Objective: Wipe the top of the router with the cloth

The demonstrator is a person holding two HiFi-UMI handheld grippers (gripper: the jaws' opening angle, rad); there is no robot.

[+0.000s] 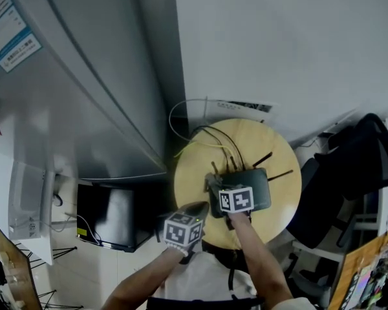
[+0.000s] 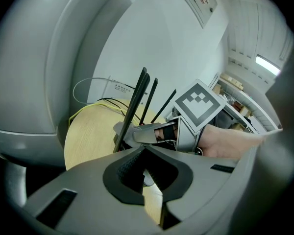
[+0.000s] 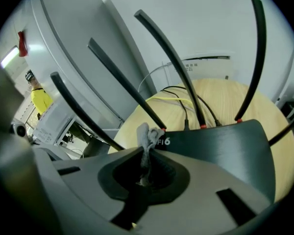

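A dark router (image 1: 257,187) with several thin black antennas (image 3: 171,62) lies on a round wooden table (image 1: 194,166). My right gripper (image 1: 215,183) is over the router's left end, shut on a small grey cloth (image 3: 146,135) that sticks up from between its jaws just at the router's (image 3: 220,148) near left corner. My left gripper (image 1: 202,206) hovers at the table's front edge, left of the router, jaws closed with nothing between them. In the left gripper view, its tips (image 2: 144,148) point at the right gripper (image 2: 137,131) and the antennas (image 2: 137,99).
A tall grey appliance (image 1: 84,76) stands left of the table and a white wall (image 1: 278,37) behind it. Yellow and black cables (image 1: 210,141) run from the router across the tabletop. A dark chair with bags (image 1: 355,166) is at the right, a black box (image 1: 113,221) on the floor at the left.
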